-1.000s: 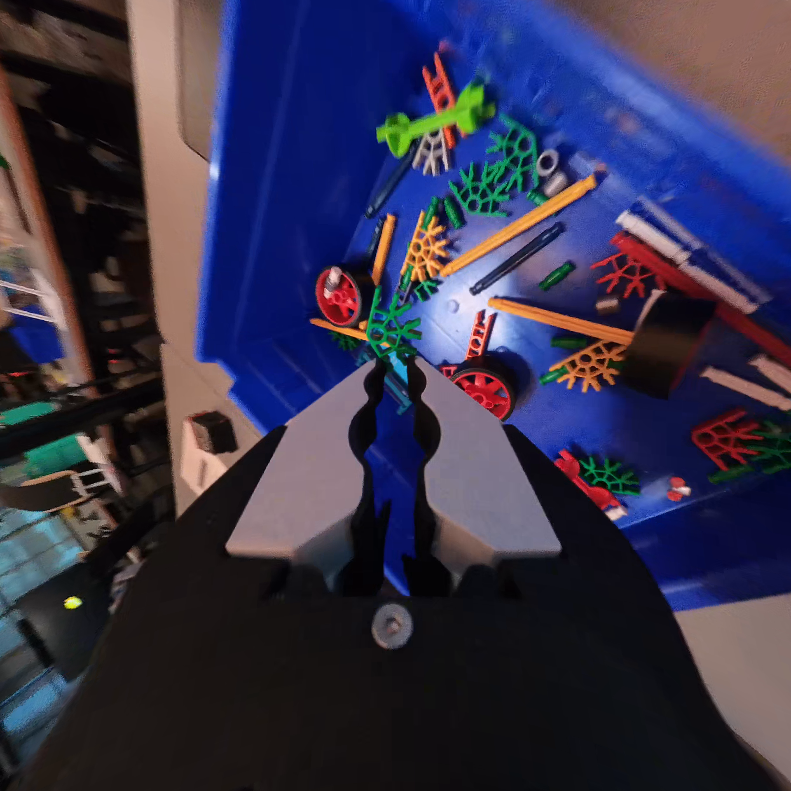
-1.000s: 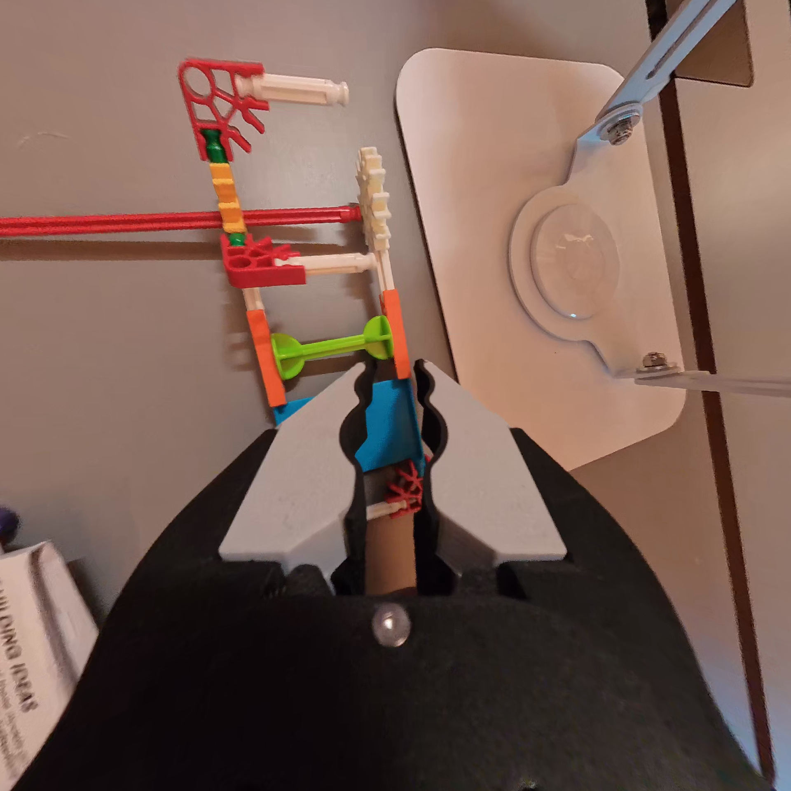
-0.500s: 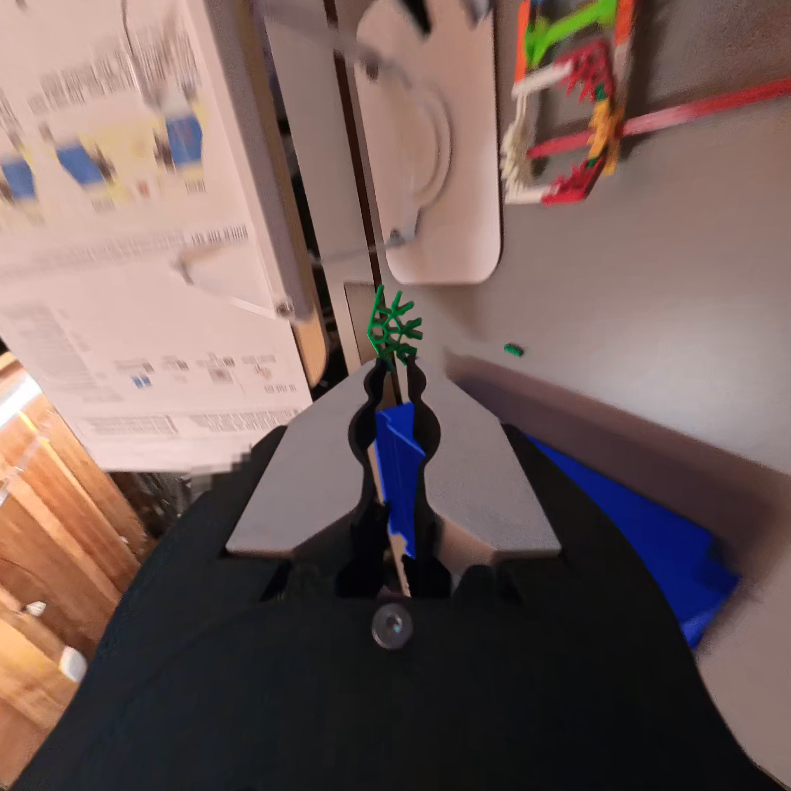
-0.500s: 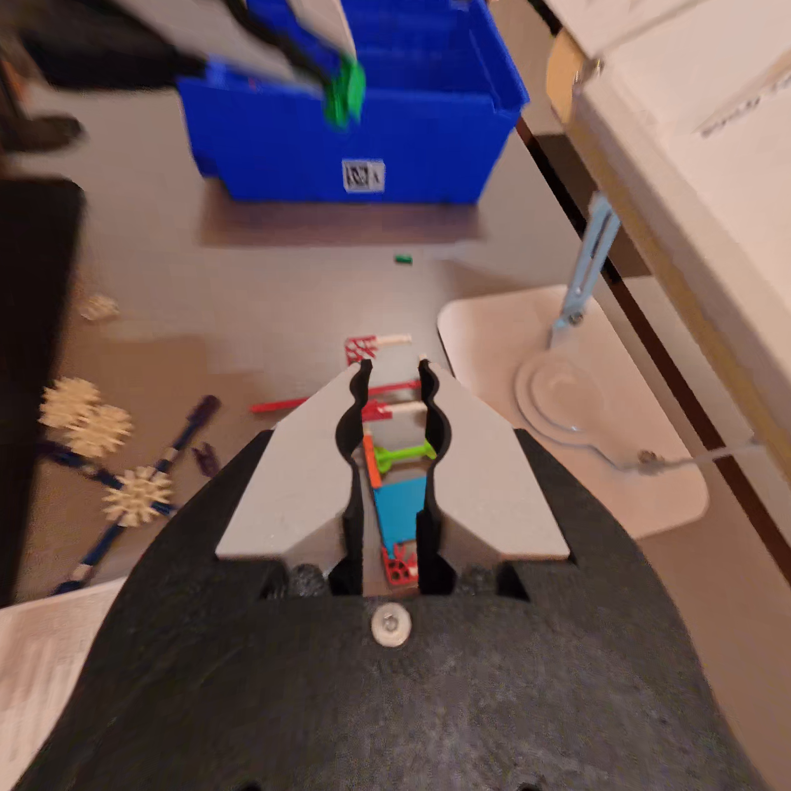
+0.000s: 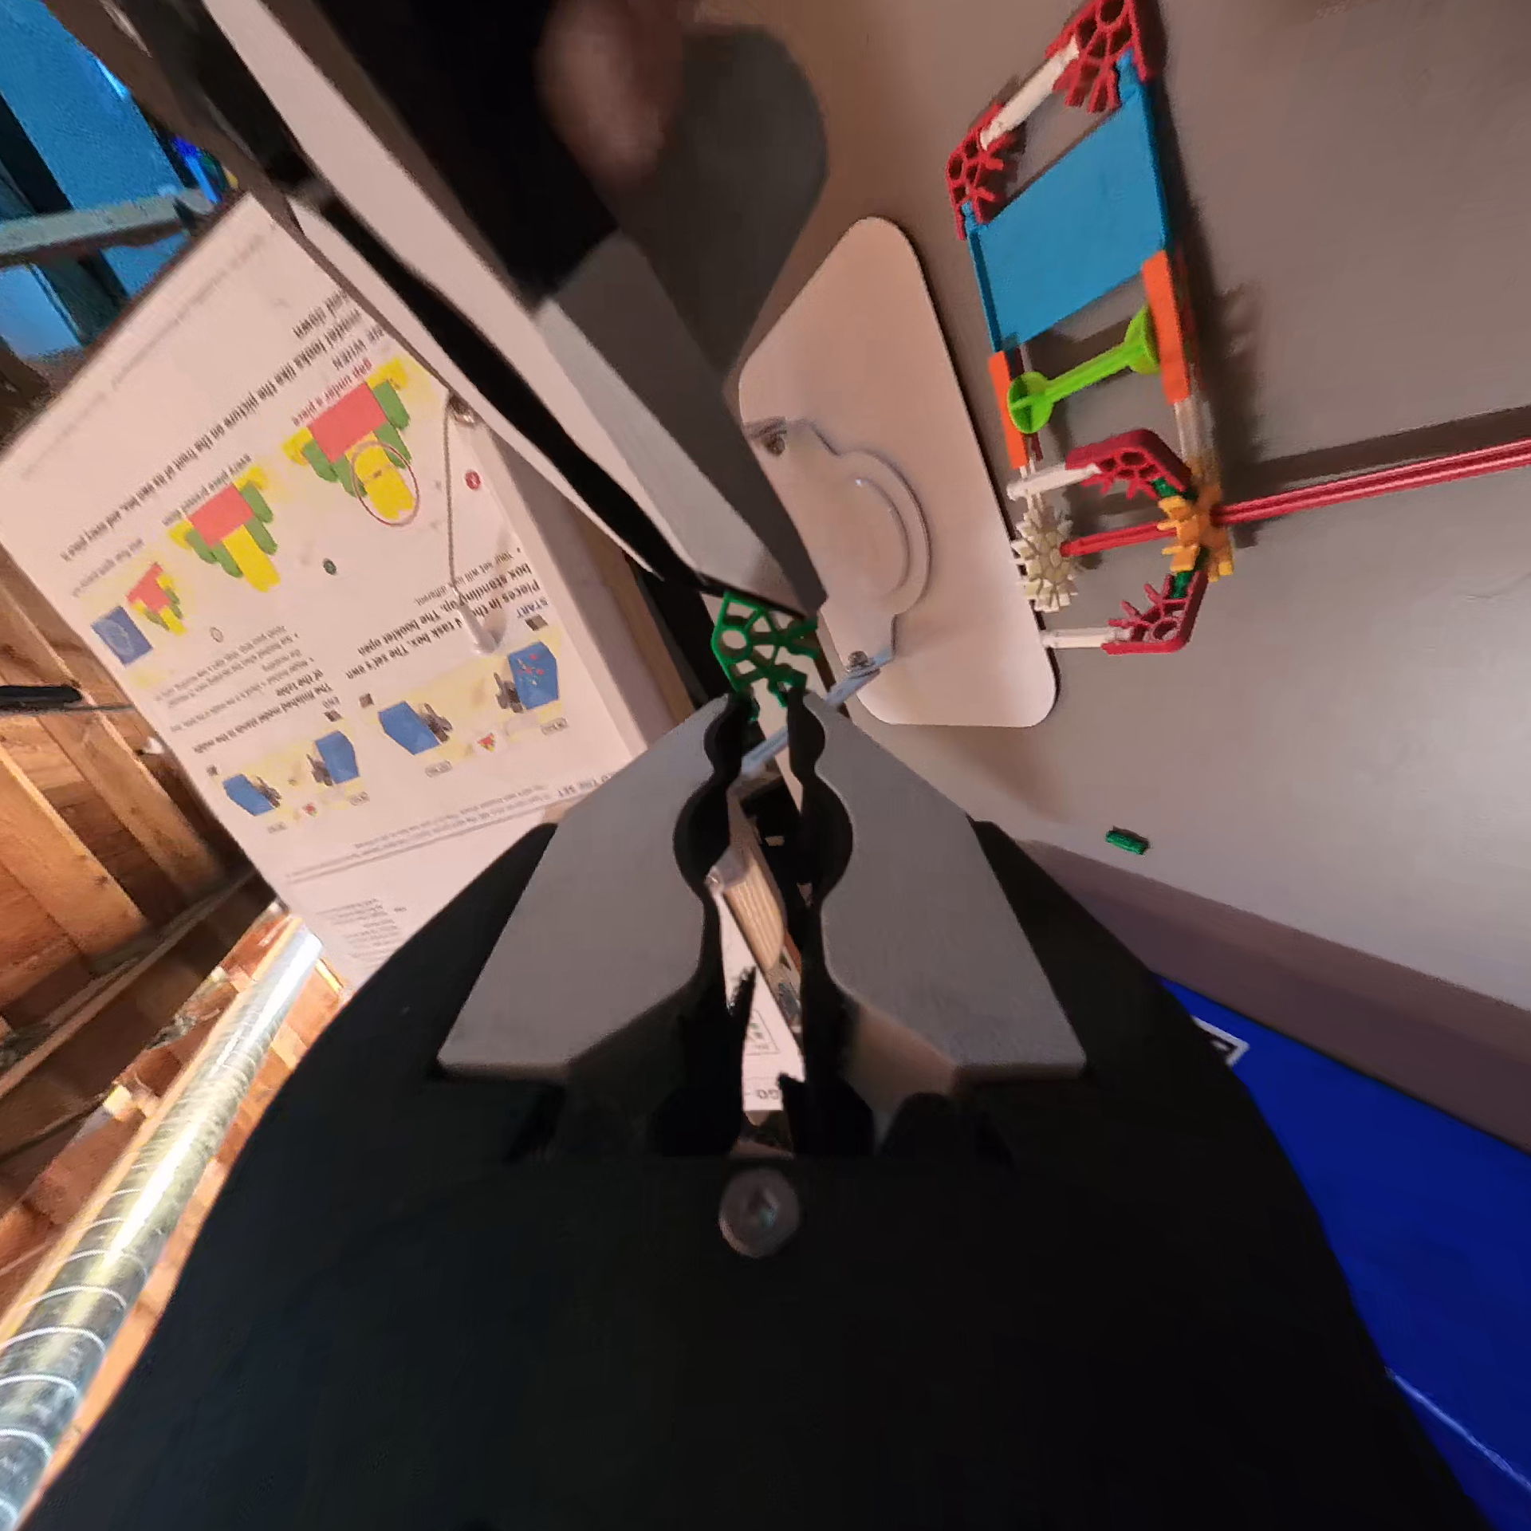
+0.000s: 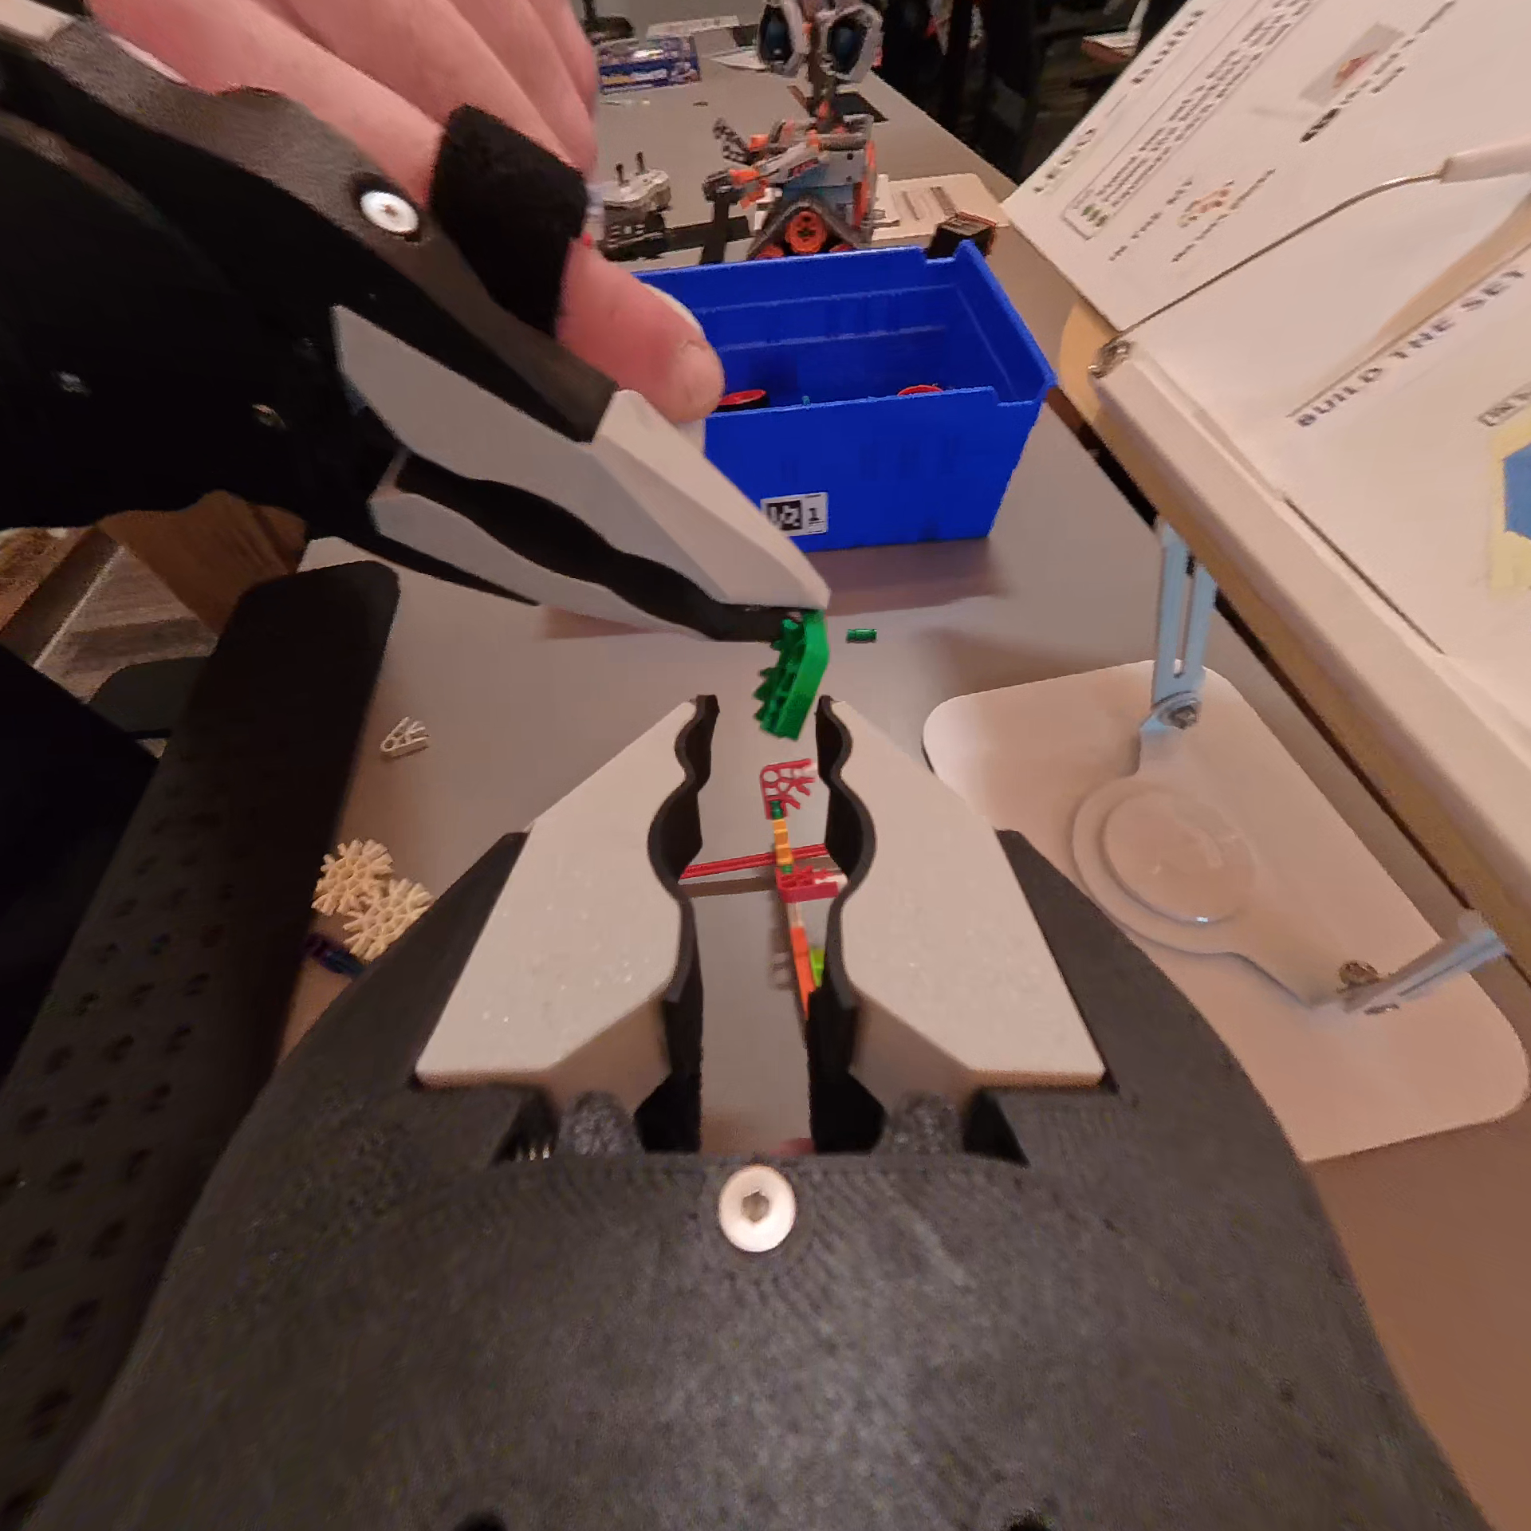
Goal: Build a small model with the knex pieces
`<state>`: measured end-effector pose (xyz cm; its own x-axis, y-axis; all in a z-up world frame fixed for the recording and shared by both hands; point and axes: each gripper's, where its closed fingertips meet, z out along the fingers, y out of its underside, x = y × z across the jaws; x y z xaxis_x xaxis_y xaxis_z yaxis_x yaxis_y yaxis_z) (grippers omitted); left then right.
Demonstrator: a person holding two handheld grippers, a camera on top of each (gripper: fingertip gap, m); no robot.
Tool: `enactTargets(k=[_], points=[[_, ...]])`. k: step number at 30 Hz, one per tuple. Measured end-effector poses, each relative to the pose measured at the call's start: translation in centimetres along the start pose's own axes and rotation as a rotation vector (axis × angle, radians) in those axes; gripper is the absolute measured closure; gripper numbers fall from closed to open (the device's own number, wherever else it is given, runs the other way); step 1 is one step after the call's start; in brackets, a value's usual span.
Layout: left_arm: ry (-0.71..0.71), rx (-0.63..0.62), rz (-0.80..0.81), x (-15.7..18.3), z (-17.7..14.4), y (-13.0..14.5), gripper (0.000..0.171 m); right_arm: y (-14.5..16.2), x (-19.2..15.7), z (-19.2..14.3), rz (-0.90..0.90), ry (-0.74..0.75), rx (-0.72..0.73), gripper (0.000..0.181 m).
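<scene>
Swung off the bin [image 6: 870,464] and up to the right gripper [image 6: 762,712]: left gripper [image 5: 758,704] pinching green connector [image 5: 758,654]. Right's fingers parted, empty, tips beside it. Best closed squarely on the connector's free half, above the model [image 5: 1102,348].

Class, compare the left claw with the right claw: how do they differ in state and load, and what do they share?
The left claw is shut on a green connector; the right claw is open and holds nothing. The left claw's tips pinch together; the right claw's tips stand apart, the colourful model on the table showing between them. Both have grey fingers on black bodies.
</scene>
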<state>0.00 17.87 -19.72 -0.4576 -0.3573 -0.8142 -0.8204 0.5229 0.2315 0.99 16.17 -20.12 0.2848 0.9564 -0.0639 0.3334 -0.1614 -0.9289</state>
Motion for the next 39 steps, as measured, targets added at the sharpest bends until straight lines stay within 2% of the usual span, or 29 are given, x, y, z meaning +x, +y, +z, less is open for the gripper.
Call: enactTargets(k=[3, 5, 8, 12, 18, 25, 30, 39], points=[[-0.028, 0.003, 0.046, -1.3, -0.4, -0.7, 0.164, -0.1, 0.2, -0.2, 0.004, 0.009, 0.005, 0.159], [-0.037, 0.011, 0.064, -2.0, -0.6, -1.1, 0.164, -0.3, 0.2, -0.4, 0.002, 0.008, 0.014, 0.168], [-0.055, 0.015, 0.086, -2.6, -0.5, -1.2, 0.164, -0.6, 0.5, -0.6, 0.002, 0.021, 0.032, 0.170], [-0.088, 0.026, 0.050, -3.2, -0.5, -1.2, 0.163, -1.0, 1.0, -1.0, -0.014, 0.053, 0.047, 0.176], [-0.142, 0.051, -0.175, -4.4, -1.5, -0.8, 0.163, -2.1, 1.0, -1.9, -0.044, 0.073, 0.095, 0.178], [-0.178, 0.158, -0.471, -4.5, -1.2, 0.5, 0.163, -2.0, 1.3, -2.0, -0.055, 0.084, 0.088, 0.178], [-0.105, 0.331, -0.705, -4.0, -0.4, -0.4, 0.155, -1.3, 2.2, -2.0, -0.031, 0.094, 0.082, 0.178], [0.084, 0.586, -0.984, -3.3, 1.4, -1.8, 0.149, -0.7, 2.9, -1.8, -0.009, 0.078, 0.101, 0.178]])
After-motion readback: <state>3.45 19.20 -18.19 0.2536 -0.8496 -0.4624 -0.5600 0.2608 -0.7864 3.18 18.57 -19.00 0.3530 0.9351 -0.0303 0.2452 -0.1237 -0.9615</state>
